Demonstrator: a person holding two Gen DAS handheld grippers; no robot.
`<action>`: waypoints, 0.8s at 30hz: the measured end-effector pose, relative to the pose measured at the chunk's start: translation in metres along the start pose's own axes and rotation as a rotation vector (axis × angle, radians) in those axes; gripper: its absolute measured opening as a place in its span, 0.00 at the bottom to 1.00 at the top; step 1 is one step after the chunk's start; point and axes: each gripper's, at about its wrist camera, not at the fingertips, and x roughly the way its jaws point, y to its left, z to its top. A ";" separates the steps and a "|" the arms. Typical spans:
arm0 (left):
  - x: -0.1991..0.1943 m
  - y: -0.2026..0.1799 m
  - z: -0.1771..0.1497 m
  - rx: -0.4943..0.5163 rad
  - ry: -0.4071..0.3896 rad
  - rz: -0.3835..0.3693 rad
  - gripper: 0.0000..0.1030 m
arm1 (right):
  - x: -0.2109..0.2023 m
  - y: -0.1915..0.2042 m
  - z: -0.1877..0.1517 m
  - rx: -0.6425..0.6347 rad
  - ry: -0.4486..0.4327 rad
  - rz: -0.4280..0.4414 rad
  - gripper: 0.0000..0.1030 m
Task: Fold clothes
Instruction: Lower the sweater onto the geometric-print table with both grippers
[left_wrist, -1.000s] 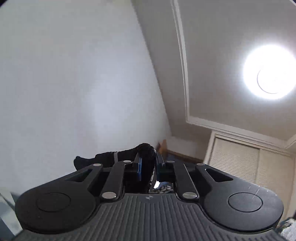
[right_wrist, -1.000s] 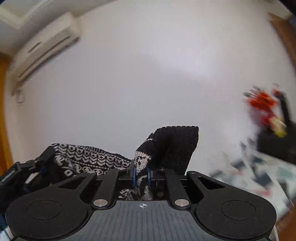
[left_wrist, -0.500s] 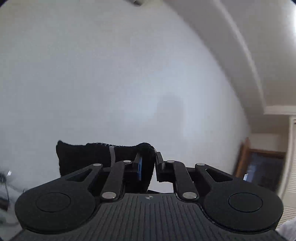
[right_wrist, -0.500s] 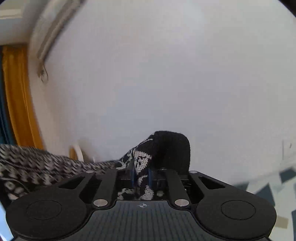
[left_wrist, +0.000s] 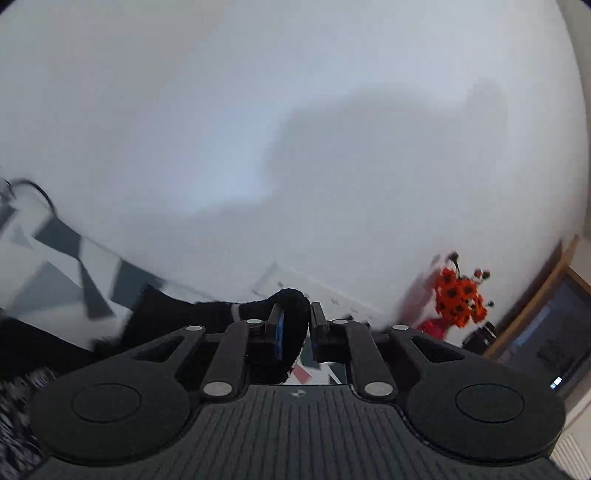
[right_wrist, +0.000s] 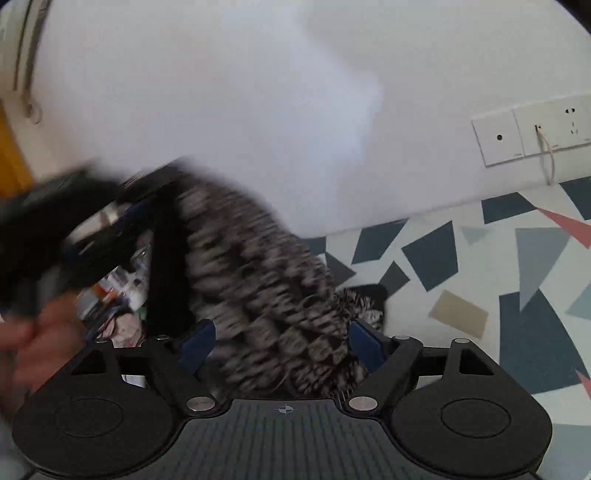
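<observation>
A black-and-white patterned knit garment (right_wrist: 258, 280) with a black ribbed hem (left_wrist: 288, 302) hangs between the two grippers, blurred by motion. My left gripper (left_wrist: 295, 325) is shut on the black hem, which loops over its fingers. My right gripper (right_wrist: 284, 343) is open, its blue-padded fingers spread wide with the knit fabric draped loosely between them. The left gripper and the hand holding it show in the right wrist view (right_wrist: 85, 229) at the upper left, holding the garment's top.
A surface with a geometric blue, grey and pink pattern (right_wrist: 517, 266) lies below against a white wall. Wall sockets (right_wrist: 535, 133) sit at the right. Orange flowers in a red vase (left_wrist: 458, 295) stand at the right, near a wooden door frame (left_wrist: 535, 295).
My right gripper has opened and let go of the knit fabric. Both grippers have tilted down from the wall and ceiling toward the patterned surface, the garment swinging with them.
</observation>
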 end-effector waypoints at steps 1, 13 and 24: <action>0.010 -0.008 -0.014 -0.011 0.033 -0.003 0.13 | 0.000 -0.004 -0.004 0.000 0.009 0.003 0.76; 0.057 -0.035 -0.057 0.255 0.313 0.036 0.14 | 0.018 -0.031 -0.070 0.210 0.108 -0.017 0.21; -0.029 0.036 -0.011 0.423 0.207 0.229 0.71 | -0.022 -0.033 -0.043 0.223 -0.085 -0.194 0.12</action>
